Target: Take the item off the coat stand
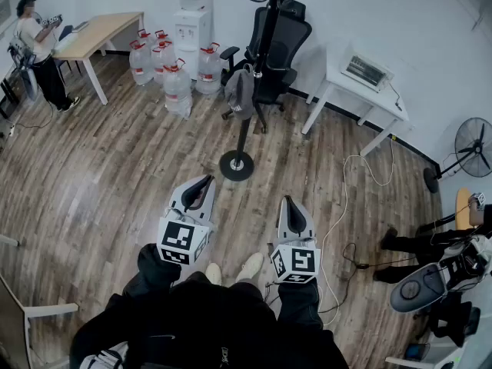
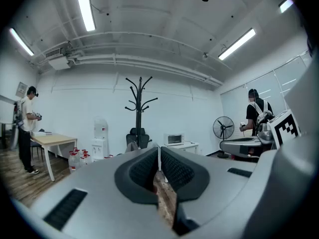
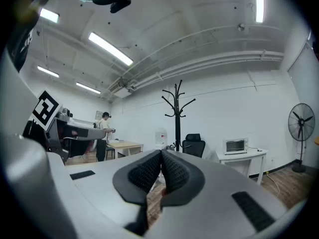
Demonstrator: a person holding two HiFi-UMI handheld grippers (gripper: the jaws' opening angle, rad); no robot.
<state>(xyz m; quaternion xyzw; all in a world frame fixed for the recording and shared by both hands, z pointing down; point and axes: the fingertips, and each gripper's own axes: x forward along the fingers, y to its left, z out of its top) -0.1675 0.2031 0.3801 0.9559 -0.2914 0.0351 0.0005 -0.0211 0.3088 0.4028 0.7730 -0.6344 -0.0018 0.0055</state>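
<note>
Closest to me, the left gripper [image 1: 201,184] and the right gripper [image 1: 290,204] sit side by side and level. Both are clenched, with nothing between the pads. Each gripper view shows the jaw tips meeting on empty air.

Ahead of them I have a bare strip of wooden floor [image 1: 115,175] running up to the round base of the black coat stand [image 1: 244,133]. Nothing lies on that strip. The grey item [image 1: 240,91] hangs partway up the pole, on its left side in the head view. It could be a bag or a cap; I cannot tell which.

Room is widest to the left, where open boards reach a wooden surface [image 1: 104,29] with a person [image 1: 38,52] standing beside it.

Behind the stand it gets crowded. A black office chair [image 1: 280,48] sits just beyond the pole, and a cluster of water jugs [image 1: 177,83] stands left of it, in front of a water dispenser [image 1: 192,25].

To the right, a white surface [image 1: 357,91] carries a small oven [image 1: 367,71], and its legs stand near the stand's right flank. A pale cable [image 1: 346,198] trails over the floor just right of my right gripper. A fan [image 1: 473,144] stands by the far right wall.
</note>
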